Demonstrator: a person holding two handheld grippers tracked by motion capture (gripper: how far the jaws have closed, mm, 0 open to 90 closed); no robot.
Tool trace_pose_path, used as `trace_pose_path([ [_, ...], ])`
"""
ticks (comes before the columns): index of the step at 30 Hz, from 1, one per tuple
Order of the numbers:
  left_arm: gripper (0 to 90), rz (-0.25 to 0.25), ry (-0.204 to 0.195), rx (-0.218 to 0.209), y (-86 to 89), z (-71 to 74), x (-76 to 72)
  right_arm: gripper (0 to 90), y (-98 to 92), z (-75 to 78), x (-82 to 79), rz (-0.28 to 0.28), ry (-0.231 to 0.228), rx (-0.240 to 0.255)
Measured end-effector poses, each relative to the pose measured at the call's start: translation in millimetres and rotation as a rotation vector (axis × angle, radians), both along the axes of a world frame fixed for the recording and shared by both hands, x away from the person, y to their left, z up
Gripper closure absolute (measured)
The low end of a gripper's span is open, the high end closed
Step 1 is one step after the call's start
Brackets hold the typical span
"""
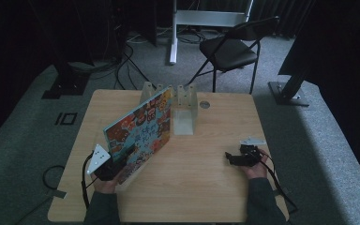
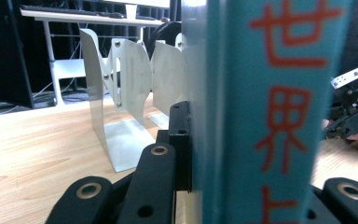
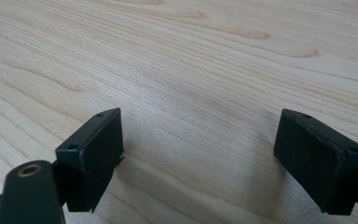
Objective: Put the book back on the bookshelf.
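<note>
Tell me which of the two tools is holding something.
The left tool: it is clamped on the spine end of the colourful book, holding it upright on edge. The right tool has its jaws wide apart over bare table.

The book [image 2: 270, 112] carries large red-orange characters running down its teal spine in the left gripper view: 世 at the top, 界 below it, and what looks like 上 at the bottom edge, partly cut off. From the high view its patterned cover [image 1: 140, 129] bears lettering too small to read.
</note>
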State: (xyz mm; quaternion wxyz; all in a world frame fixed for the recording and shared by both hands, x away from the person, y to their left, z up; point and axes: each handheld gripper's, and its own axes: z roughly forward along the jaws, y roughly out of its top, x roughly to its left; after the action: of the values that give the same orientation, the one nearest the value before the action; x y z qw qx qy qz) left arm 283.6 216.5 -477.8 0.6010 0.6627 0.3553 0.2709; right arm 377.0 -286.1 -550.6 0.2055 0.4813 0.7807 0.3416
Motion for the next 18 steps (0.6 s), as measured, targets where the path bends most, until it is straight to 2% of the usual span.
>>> trace_pose_path([
  [18, 80.8, 0.019, 0.000, -0.010, 3.3, 2.4, 1.0, 15.4, 0.0, 0.0, 0.0, 0.000, 0.000, 0.000],
])
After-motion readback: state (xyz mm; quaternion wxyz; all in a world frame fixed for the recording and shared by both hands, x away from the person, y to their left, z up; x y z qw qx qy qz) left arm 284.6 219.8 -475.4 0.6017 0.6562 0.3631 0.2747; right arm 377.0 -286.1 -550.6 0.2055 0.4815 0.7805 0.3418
